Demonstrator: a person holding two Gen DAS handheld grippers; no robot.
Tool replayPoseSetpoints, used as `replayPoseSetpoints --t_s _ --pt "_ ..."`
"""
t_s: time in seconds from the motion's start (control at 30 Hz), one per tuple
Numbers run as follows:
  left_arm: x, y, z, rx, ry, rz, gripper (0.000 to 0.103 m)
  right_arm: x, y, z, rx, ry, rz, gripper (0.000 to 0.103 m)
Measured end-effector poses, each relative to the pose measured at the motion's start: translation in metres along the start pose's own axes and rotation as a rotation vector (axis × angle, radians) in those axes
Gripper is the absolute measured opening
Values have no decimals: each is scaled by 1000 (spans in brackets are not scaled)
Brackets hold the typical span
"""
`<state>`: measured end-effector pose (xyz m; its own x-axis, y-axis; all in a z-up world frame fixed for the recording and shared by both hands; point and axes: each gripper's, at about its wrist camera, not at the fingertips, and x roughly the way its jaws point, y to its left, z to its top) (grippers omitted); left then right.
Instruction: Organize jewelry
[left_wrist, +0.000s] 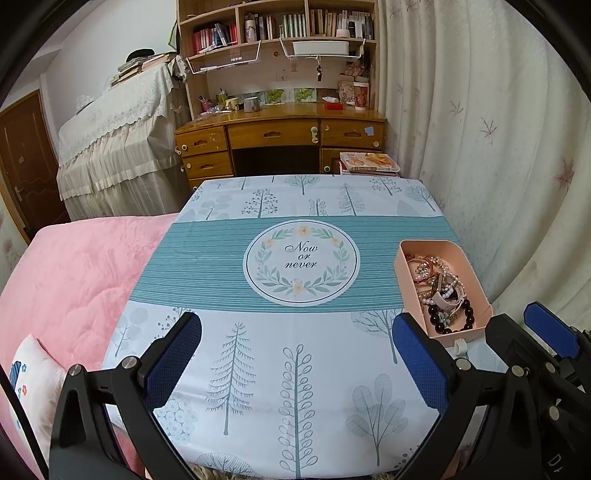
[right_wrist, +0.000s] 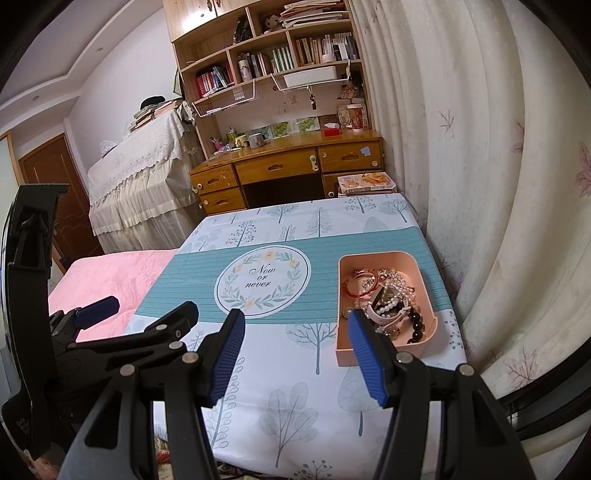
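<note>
Jewelry lies heaped in a shallow pink tray at the right side of the bench, near the curtain; the tangle holds a pearl strand, a rose-gold bangle, a dark bead bracelet and a pale watch strap, all inside the tray's walls; the bench wears a cloth printed with trees, with a teal striped band across it and a round wreath emblem reading "Now or never" just left of the tray; left tongs hang spread wide above the near part of the cloth, nothing between the blue pads, the right-hand pad close beside the tray's near corner in the left wrist view; right tongs are likewise spread and empty, their right finger overlapping the tray's near left corner in the right wrist view, though whether it touches I cannot tell; the left tongs' black frame shows at the left of that view; a pink bed cover lies left of the bench; beyond stand a wooden desk with drawers and a bookshelf above it.
</note>
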<state>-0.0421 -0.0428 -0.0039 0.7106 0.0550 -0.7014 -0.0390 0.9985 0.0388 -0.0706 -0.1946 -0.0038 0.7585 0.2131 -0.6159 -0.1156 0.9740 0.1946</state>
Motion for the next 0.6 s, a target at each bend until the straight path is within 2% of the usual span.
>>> replayPoseSetpoints --t_s 0.6 --pt "2 4 -5 2 18 -7 102 0 0 1 0 2 0 59"
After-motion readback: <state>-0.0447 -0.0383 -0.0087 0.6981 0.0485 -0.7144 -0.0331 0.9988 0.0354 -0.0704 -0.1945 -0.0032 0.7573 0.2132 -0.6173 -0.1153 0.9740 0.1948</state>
